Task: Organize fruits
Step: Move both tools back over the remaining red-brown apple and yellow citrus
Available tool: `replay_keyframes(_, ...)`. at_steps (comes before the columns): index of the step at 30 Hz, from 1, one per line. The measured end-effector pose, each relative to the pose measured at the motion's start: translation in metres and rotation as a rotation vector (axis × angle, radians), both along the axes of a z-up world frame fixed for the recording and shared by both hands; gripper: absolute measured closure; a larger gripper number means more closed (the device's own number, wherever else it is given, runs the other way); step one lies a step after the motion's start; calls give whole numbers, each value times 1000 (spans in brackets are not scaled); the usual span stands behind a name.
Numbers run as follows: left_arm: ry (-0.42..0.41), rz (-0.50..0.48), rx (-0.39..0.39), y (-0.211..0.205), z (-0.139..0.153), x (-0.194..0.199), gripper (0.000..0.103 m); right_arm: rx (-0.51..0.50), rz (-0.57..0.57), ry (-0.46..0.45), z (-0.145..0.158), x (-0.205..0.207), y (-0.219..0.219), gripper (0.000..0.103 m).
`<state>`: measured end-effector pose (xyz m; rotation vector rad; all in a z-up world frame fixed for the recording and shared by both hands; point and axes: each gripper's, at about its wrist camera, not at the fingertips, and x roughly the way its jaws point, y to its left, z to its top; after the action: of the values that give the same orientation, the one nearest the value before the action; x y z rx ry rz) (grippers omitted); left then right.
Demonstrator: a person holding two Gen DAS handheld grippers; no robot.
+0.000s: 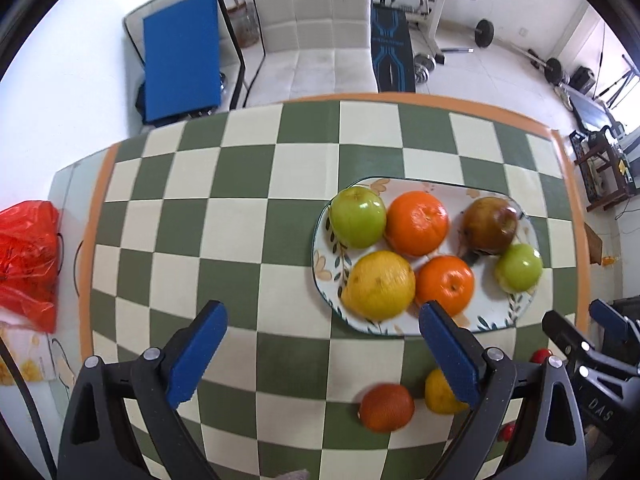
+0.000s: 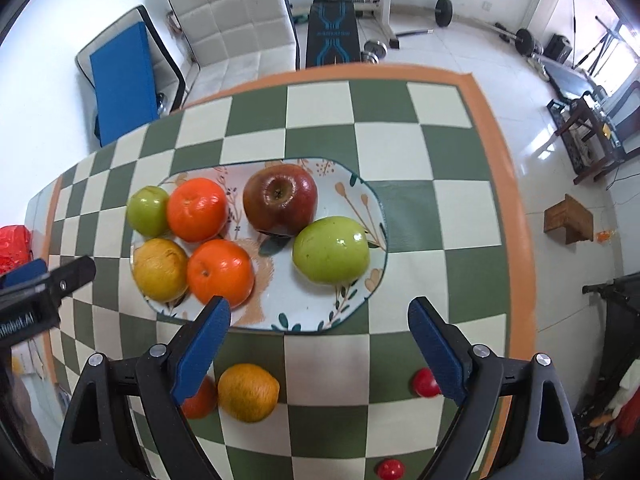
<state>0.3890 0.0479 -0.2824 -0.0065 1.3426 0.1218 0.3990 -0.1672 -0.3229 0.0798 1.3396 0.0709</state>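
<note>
Six fruits are sitting on the patterned plate (image 2: 352, 184) in the middle of the right wrist frame: a large green apple (image 2: 331, 250) at its right, a dark red apple (image 2: 280, 199) above it, two oranges (image 2: 197, 209) side by side, a yellow citrus (image 2: 160, 268) and a small green apple (image 2: 148, 211) at the plate's left end. Four more are lying loose on the checked worktop (image 2: 400, 144) below the plate: a yellow-orange citrus (image 2: 248, 392) at lower centre, an orange one (image 2: 199, 400) touching it and half hidden behind a claw finger, and two small red fruits (image 2: 425, 383) toward the lower right, too small to name. These loose ones are probably what is left to gather. The citrus looks firm, round and moderately heavy, with a pebbled skin that should grip well; taking it across its widest part seems safest, since it could roll away if pinched off-centre. The small red fruits look smooth and light and may squirt out under a hard squeeze. The right claw (image 2: 318, 320) is hovering above the plate's near rim with its blue pads wide apart, holding nothing. The left claw (image 1: 322, 326) is likewise spread apart and empty, over bare worktop left of the plate (image 1: 320, 236). A red plastic bag (image 1: 28, 256) is lying at the left edge of the left wrist frame.
</note>
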Motion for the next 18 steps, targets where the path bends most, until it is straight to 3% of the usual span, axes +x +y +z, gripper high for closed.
replay_keyframes(18, -224, -58, -31, -29, 117, -94, 5, 9, -2, -226, 128, -96, -18, 10)
